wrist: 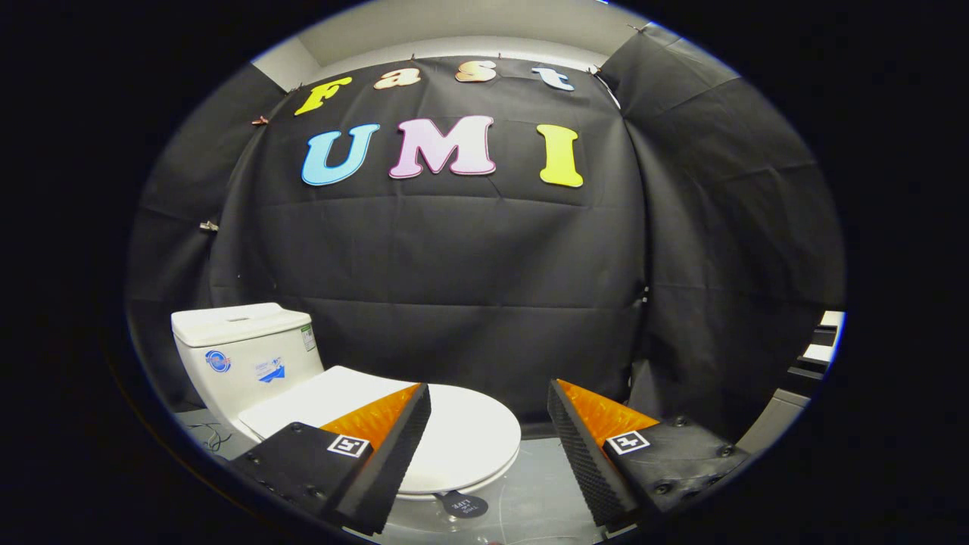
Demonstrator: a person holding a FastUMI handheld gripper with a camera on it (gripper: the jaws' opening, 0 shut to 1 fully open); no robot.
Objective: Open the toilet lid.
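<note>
Black cloth (pixel 469 272) hangs in creased panels as the booth's back and side walls, with a pale ceiling strip above it and small clips along its top edge. Low against this cloth stands a white toilet (pixel 250 363), turned at an angle so its tank (pixel 241 324) sits farther back and its bowl comes toward the camera. Stickers mark the tank: a round blue and red one (pixel 218 361) and a blue and white one (pixel 270 370) on its front face, and a small green-edged label (pixel 308 337) on its side, all too small to read. The toilet lid (pixel 462 435) is down, flat and closed over the seat, its rounded front end lying between the two fingers and partly covered by the left one. A small dark round tab (pixel 463 504) with white writing pokes out under the lid's front edge; the writing is upside down and I cannot read it with confidence. The gripper (pixel 488 446) hovers above and in front of the bowl, angled slightly downward, its fingers spread wide apart and touching nothing. Each finger (pixel 394 446) carries a ribbed inner pad and a square black-and-white marker (pixel 349 445). Pale glossy floor (pixel 530 492) shows between the fingers, a thin cable (pixel 206 435) lies on it beside the toilet's base, and pale stepped furniture (pixel 814 356) stands past the cloth's far side.
</note>
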